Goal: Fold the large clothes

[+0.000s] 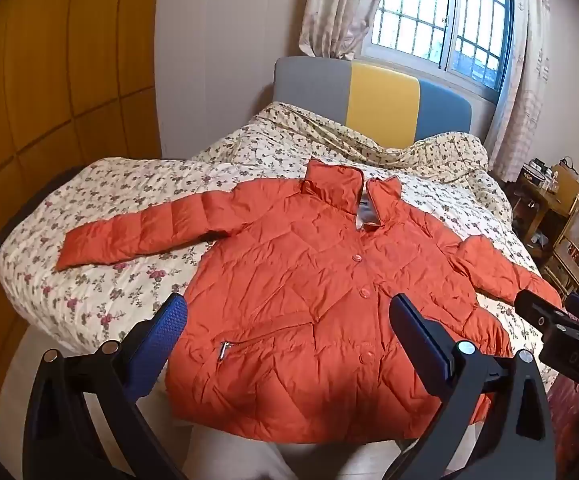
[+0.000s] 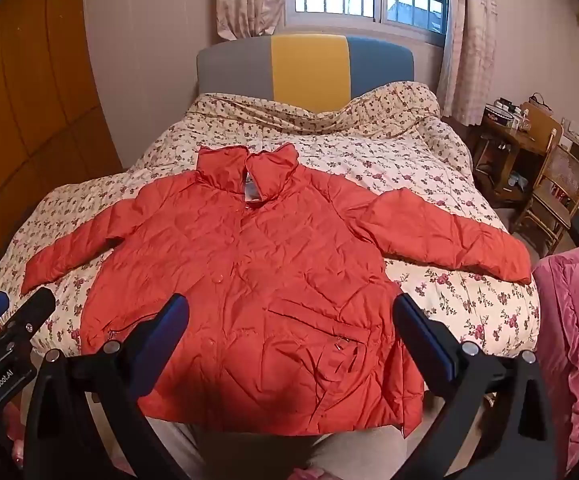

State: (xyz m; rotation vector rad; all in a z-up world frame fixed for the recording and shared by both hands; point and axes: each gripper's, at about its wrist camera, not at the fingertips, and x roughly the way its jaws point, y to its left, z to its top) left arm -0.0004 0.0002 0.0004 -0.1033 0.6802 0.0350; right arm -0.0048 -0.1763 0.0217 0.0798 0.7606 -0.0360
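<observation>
Plainly, no fold has been begun: the orange padded jacket (image 1: pixel 301 300) is laid out flat, buttoned front upward, on the floral quilt (image 1: pixel 101 272), and nothing is gripped. Nearest the jacket's hem, the left gripper (image 1: pixel 289 344) is held with its jaws spread as wide as they go, nothing between the pads, one blue finger (image 1: pixel 165 328) seen just off the jacket's left edge and the other above its lower front. The right gripper (image 2: pixel 291 344) is likewise held fully open and empty above the hem, one finger over the pocket side and the other beside the hem corner on that side. Contact with the cloth cannot be confirmed for either; both appear to hover.

Farther up the jacket, the two sleeves are seen spread outward, the left sleeve (image 1: pixel 137 232) lying straight on the quilt and the right sleeve (image 2: pixel 449 232) bent at the elbow. Beyond the collar (image 2: pixel 245 172), the striped headboard (image 2: pixel 309 68) is seen.

The opening step is judged to be at hand. A sleeve would probably be taken first, which calls for a reach away from the hem, a firm pinch on puffy, slippery fabric, and a carry across the jacket's chest
</observation>
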